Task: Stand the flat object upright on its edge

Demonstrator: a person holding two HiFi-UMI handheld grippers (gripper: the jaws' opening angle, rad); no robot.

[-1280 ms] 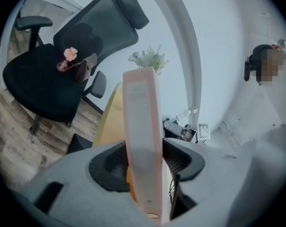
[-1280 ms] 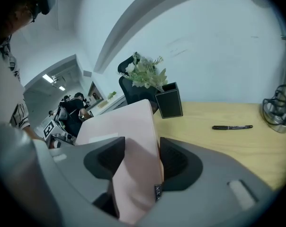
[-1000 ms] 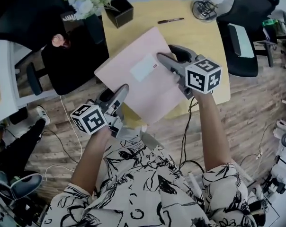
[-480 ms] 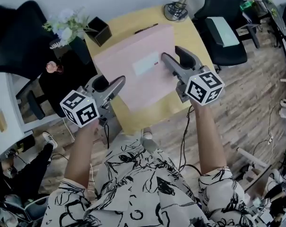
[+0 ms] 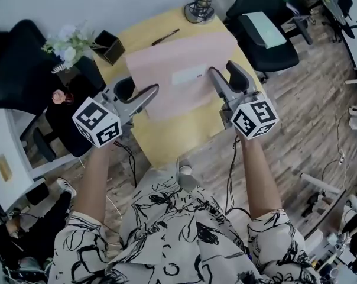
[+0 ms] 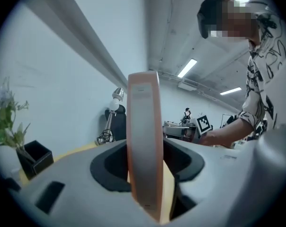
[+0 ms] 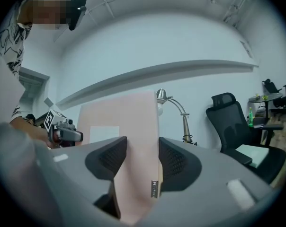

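Note:
The flat pink box [image 5: 166, 70] with a white label [image 5: 189, 76] is lifted over the yellow table [image 5: 172, 138], its broad face tipped up toward me. My left gripper [image 5: 155, 91] is shut on its left edge; in the left gripper view that narrow edge [image 6: 144, 126] runs up between the jaws of the left gripper [image 6: 145, 174]. My right gripper [image 5: 214, 73] is shut on the right edge, and the pink face [image 7: 129, 122] fills the gap of the right gripper [image 7: 142, 169]. Whether the lower edge touches the table is hidden.
A pen [image 5: 165, 36], a black square holder [image 5: 109, 46] and a desk lamp's base [image 5: 199, 10] sit at the table's far side. Flowers [image 5: 66, 43] stand at the left. Black office chairs [image 5: 264, 37] are to the right and left of the table.
The pink box, lying flat on the table a second ago, has been swung up toward standing with both grippers still on its edges. Both grippers moved farther over the table.

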